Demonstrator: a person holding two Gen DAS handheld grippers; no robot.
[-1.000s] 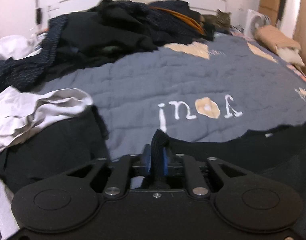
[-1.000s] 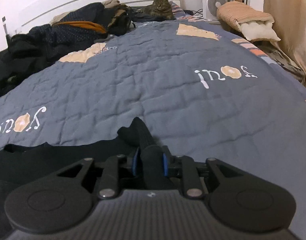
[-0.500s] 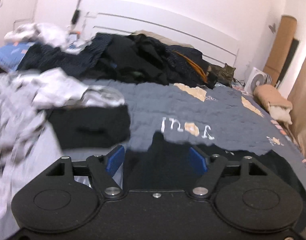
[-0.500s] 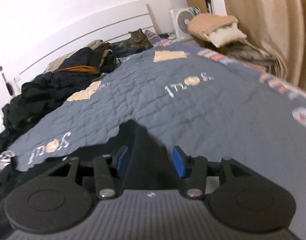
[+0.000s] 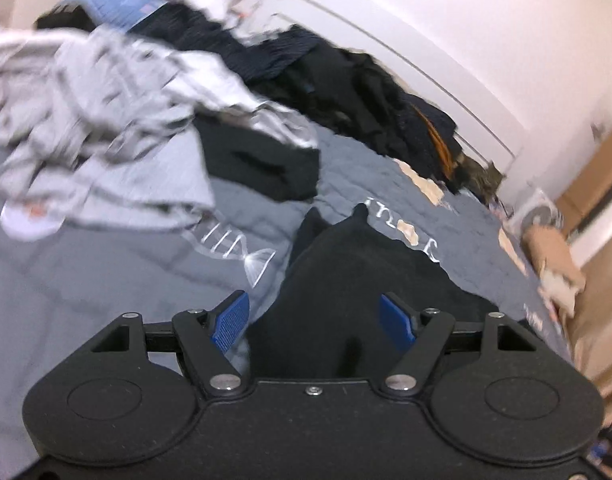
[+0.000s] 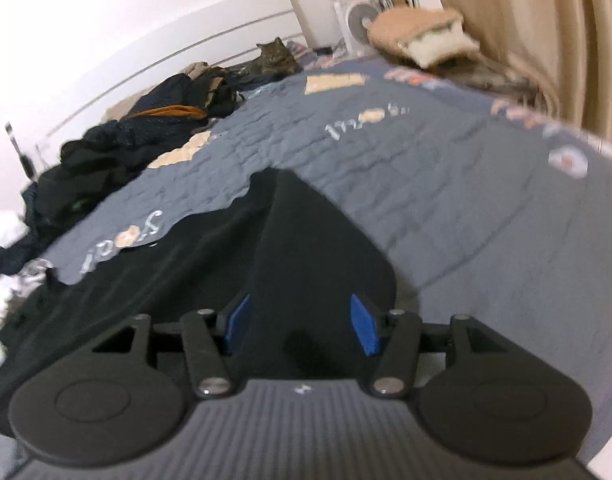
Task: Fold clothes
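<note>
A fold of the black garment [image 5: 358, 280] looks just laid; left gripper [image 5: 318, 322] spread, right gripper [image 6: 299, 326] opening, cloth between unpinched pads; next, regrip an edge.

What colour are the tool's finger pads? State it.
Blue pads, clearest in the right wrist view.

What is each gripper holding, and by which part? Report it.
Nothing: the black garment lies between both open grippers, left and right, whose jaws are opening.
</note>
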